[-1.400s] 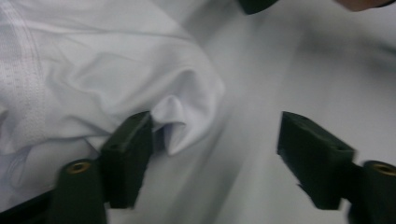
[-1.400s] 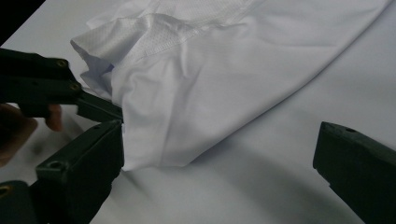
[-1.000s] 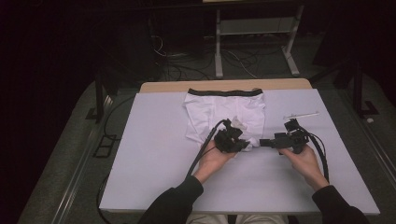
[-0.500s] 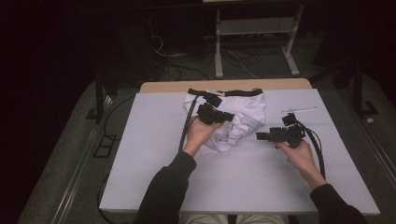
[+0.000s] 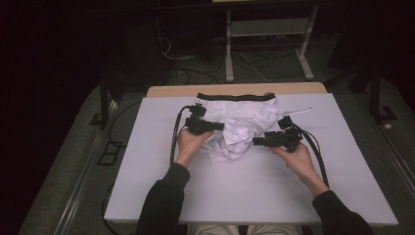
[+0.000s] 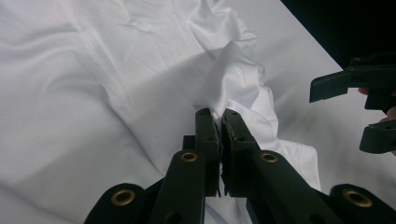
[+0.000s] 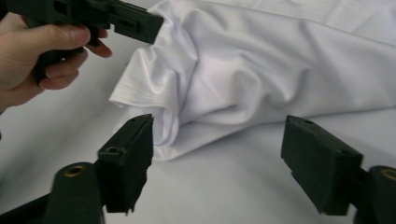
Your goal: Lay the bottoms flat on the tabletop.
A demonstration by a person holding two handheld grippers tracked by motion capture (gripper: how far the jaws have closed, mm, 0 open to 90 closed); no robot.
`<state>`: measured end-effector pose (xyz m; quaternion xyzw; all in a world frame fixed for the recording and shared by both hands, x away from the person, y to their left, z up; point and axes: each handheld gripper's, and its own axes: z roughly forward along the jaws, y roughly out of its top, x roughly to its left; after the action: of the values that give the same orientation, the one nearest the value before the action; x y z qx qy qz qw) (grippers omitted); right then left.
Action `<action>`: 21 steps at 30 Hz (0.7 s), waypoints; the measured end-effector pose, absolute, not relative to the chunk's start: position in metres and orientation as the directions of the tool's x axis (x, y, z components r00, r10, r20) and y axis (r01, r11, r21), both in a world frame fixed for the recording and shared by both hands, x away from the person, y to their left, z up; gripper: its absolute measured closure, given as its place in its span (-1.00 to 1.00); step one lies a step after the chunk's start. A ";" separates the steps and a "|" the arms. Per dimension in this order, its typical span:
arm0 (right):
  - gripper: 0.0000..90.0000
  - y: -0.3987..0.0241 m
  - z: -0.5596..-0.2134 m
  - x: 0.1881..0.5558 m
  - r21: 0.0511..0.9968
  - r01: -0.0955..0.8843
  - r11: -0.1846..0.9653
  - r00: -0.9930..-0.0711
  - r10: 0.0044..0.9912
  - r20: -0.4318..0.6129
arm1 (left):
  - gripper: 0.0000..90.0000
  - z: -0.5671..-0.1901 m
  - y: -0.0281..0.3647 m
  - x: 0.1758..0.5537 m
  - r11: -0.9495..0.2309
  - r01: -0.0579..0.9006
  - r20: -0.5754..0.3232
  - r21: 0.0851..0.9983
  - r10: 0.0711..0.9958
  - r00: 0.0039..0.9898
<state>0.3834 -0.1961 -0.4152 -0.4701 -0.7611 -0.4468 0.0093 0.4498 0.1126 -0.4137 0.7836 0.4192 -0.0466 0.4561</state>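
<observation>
A white-topped desk [image 5: 254, 196] carries a white garment [image 5: 244, 122] with a black waistband [image 5: 235, 97] along its far edge; the garment lies in the far middle of the desk, its near part bunched into a crumpled heap. The person's forearms come in from the near side, one hand on each tool. The left tool [image 5: 220, 127] sits over the garment's left part, its jaws pressed together on a pinched peak of white cloth [image 6: 233, 84], which rises from between them in the left gripper view. The right tool [image 5: 255, 142] lies at the right of the bunched heap, its jaws standing well apart and just now narrowing, with bare desk between them and the garment's folded hem [image 7: 140, 100] just beyond, not gripped.
</observation>
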 end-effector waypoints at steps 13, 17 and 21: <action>-0.31 -0.166 -0.411 0.381 0.695 0.692 0.197 -0.634 0.627 0.453 | 0.91 -0.391 0.079 0.435 -0.250 0.660 -0.459 0.708 0.548 0.700; -0.34 -0.155 -0.407 0.375 0.710 0.670 0.217 -0.656 0.621 0.429 | 0.91 -0.386 0.063 0.432 -0.269 0.654 -0.450 0.707 0.542 0.710; 0.05 -0.149 -0.406 0.374 0.697 0.672 0.250 -0.636 0.677 0.370 | 0.91 -0.381 0.050 0.430 -0.282 0.645 -0.448 0.711 0.526 0.723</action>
<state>0.3744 -0.1494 -0.4056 -0.4265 -0.7906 -0.4393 -0.0027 0.4299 0.0504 -0.3807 0.7980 0.3668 -0.0626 0.4740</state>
